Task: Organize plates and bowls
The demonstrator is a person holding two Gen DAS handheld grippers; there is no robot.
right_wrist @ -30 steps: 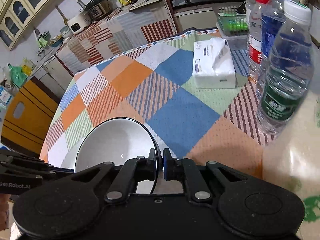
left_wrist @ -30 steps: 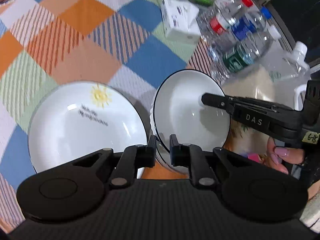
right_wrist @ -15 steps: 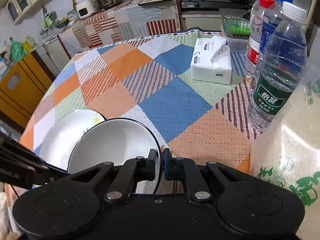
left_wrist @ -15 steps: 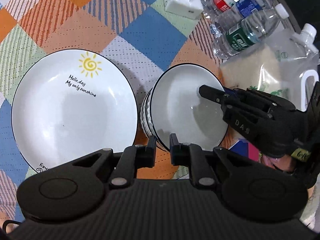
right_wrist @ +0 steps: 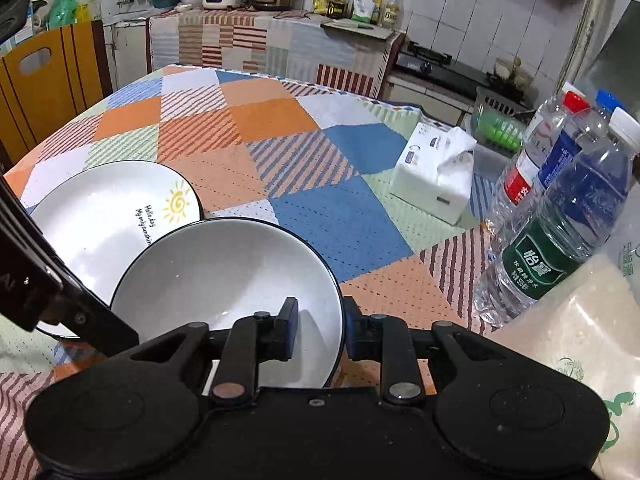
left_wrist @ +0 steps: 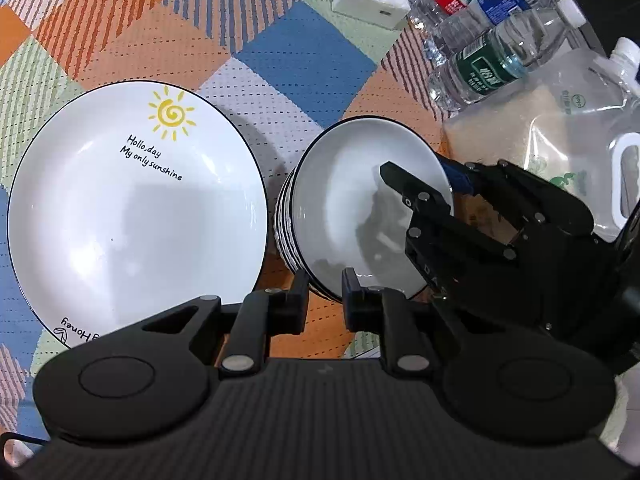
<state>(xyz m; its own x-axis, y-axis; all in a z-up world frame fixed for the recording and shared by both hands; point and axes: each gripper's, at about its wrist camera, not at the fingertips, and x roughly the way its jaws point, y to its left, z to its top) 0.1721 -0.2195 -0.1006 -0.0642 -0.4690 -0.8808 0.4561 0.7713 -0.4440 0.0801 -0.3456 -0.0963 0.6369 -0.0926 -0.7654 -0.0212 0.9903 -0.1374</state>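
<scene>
A white bowl with a dark rim and striped outside stands tilted on the checked tablecloth, right of a white plate with a yellow sun and writing. My left gripper has its jaws a little apart around the bowl's near rim. My right gripper straddles the bowl's right rim with its jaws parted and a gap at the rim. It also shows in the left wrist view. The plate lies flat beyond the bowl.
A tissue box and three water bottles stand at the right. A clear bag of rice lies by the bottles. The tablecloth stretches to the far edge, with kitchen counters behind.
Both grippers lowered the bowl beside the plate. The right gripper's jaws have opened off the bowl rim, and the left jaws have widened a little.
</scene>
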